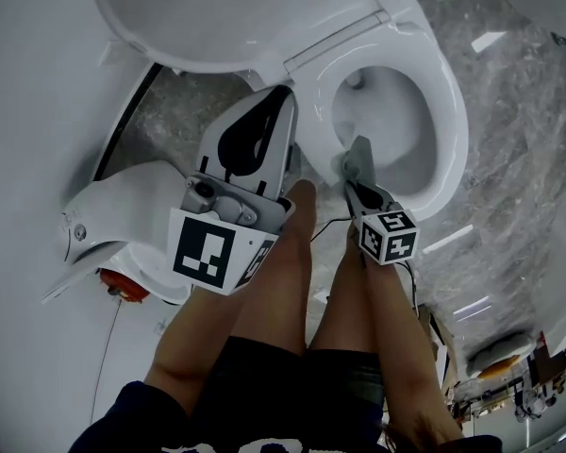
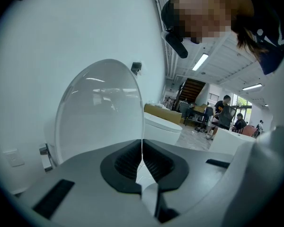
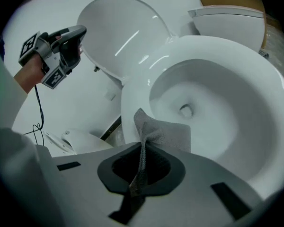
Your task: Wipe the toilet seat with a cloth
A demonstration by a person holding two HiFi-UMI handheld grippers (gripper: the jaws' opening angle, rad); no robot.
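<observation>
The right gripper (image 3: 142, 167) clamps the grey cloth (image 3: 165, 134) over the near left edge of the toilet seat (image 3: 274, 108). The left gripper (image 2: 142, 160) is closed on nothing. Risk: wiping friction pulls the thinly pinched cloth free into the bowl (image 3: 213, 93).

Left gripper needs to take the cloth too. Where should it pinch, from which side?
Probably the free flap of the cloth fanning out past the right gripper, above the rim of the toilet. Come from the bowl side, jaws across the flap's thin edge; the rest is bunched between the right jaws. The left gripper is shut: open it first.
</observation>
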